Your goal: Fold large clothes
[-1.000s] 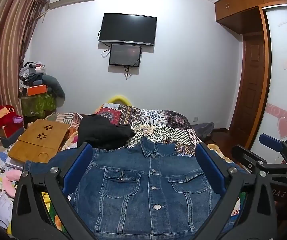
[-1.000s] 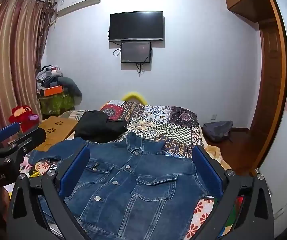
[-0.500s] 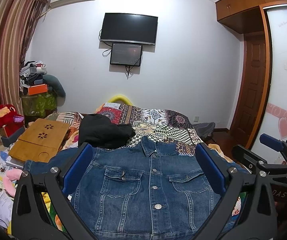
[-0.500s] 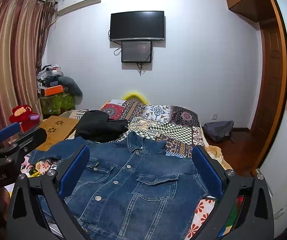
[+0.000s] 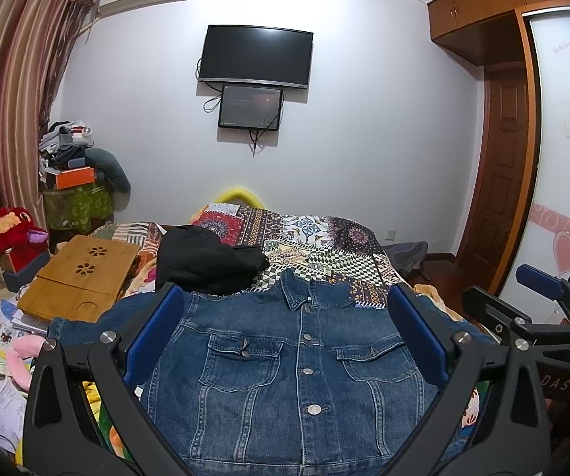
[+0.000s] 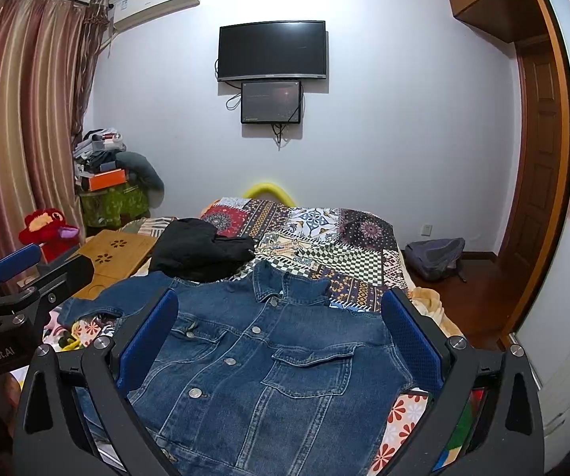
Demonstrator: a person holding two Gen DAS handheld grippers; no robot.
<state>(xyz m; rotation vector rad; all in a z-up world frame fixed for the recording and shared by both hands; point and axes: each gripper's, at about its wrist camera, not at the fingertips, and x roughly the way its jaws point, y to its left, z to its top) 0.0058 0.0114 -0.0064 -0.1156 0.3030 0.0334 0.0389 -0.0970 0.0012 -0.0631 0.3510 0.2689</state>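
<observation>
Two black hand-held grippers with blue pads hover above one dark blue denim jacket (image 5: 297, 361), neither touching it. The left gripper (image 5: 285, 329) has its jaws spread wide with nothing between them, and the right gripper (image 6: 279, 327) is likewise spread wide and empty.

Judging by the thick cloth and double seams, the jacket should be fairly heavy and stiff for a garment: it will hold a crease but resist a sharp fold, and it is unlikely to slip from the pads. Bulky places such as the collar, the button placket and the pocket flaps would make poor grips. The shoulder seams or the sleeve ends look like better places to pinch, one per gripper.

The jacket lies face up, buttoned with silver metal buttons, two flapped chest pockets showing, collar pointing toward the far wall. It is spread flat on the near end of the bed, overlapping the multicoloured patchwork bedspread (image 6: 324, 238). A crumpled black garment (image 6: 201, 252) lies just beyond the jacket's left shoulder, touching or nearly so. One sleeve stretches out to the jacket's left.
</observation>
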